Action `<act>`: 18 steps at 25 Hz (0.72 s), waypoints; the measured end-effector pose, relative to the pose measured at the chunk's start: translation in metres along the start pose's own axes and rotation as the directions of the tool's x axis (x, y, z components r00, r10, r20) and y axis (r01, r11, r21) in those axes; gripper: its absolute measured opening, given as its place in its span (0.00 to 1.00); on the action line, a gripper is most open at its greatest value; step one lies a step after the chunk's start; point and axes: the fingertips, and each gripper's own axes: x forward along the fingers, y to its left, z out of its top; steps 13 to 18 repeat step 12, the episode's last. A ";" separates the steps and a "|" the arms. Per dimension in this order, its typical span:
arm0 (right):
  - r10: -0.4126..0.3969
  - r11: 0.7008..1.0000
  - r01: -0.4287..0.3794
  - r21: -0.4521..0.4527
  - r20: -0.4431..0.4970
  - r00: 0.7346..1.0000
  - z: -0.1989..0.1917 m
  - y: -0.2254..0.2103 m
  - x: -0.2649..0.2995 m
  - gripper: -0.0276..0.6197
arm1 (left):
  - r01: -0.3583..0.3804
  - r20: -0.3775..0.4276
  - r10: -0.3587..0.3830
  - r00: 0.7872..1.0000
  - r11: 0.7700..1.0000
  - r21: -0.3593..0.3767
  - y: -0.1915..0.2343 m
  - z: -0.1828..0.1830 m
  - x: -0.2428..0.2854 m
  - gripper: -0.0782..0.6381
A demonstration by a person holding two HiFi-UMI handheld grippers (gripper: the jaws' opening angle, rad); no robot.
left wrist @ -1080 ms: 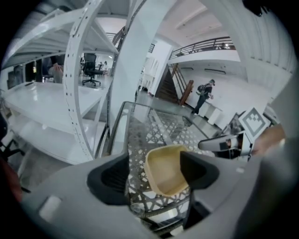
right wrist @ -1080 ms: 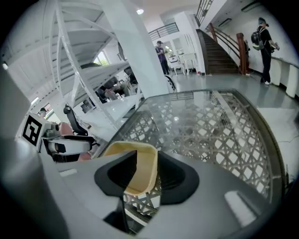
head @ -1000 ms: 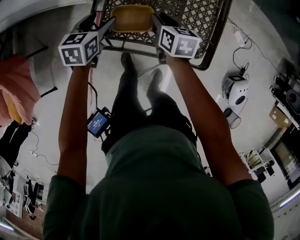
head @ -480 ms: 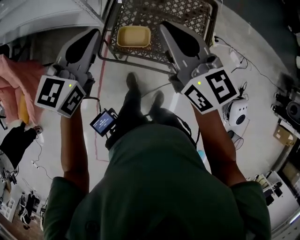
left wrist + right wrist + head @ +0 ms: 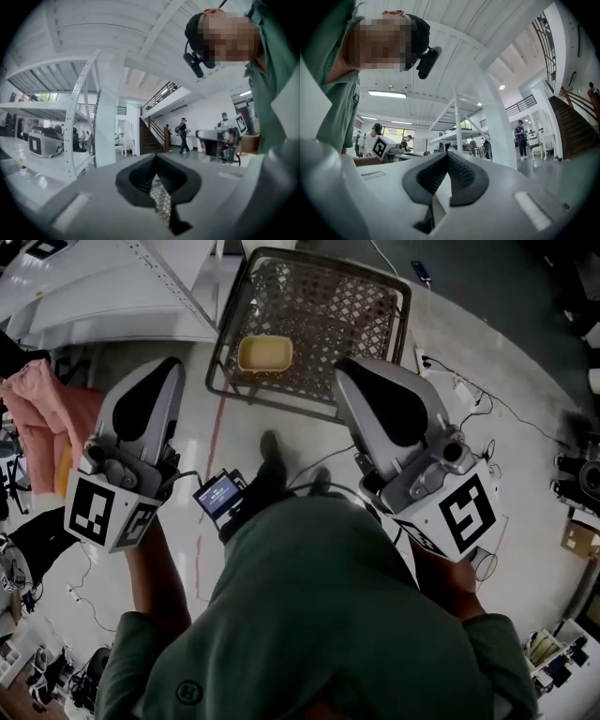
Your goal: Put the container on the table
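Left tool and right tool, closed empty, have risen clear of the container in its basket.

The left gripper and the right gripper are held up level, well apart, both with jaws pressed together on nothing.

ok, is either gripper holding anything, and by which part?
Nothing is held. The left gripper and right gripper are both shut with nothing between the jaws. The yellow container sits in the wire basket, clear of both.
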 end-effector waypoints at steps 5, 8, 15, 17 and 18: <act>-0.001 0.999 0.003 -0.042 0.047 0.999 0.028 0.017 -0.043 0.05 | 0.032 0.091 -0.034 0.995 0.999 0.018 -0.050 0.047 -0.023 0.11; -0.008 0.999 0.012 -0.053 0.064 0.998 0.039 0.026 -0.062 0.05 | 0.069 0.125 -0.072 0.990 0.997 0.027 -0.075 0.067 -0.034 0.11; -0.017 0.999 0.019 -0.040 0.061 0.998 0.043 0.039 -0.078 0.05 | 0.105 0.121 -0.113 0.986 0.992 0.071 -0.098 0.076 -0.053 0.11; -0.017 0.999 0.019 -0.040 0.061 0.998 0.043 0.039 -0.078 0.05 | 0.105 0.121 -0.113 0.986 0.992 0.071 -0.098 0.076 -0.053 0.11; -0.017 0.999 0.019 -0.040 0.061 0.998 0.043 0.039 -0.078 0.05 | 0.105 0.121 -0.113 0.986 0.992 0.071 -0.098 0.076 -0.053 0.11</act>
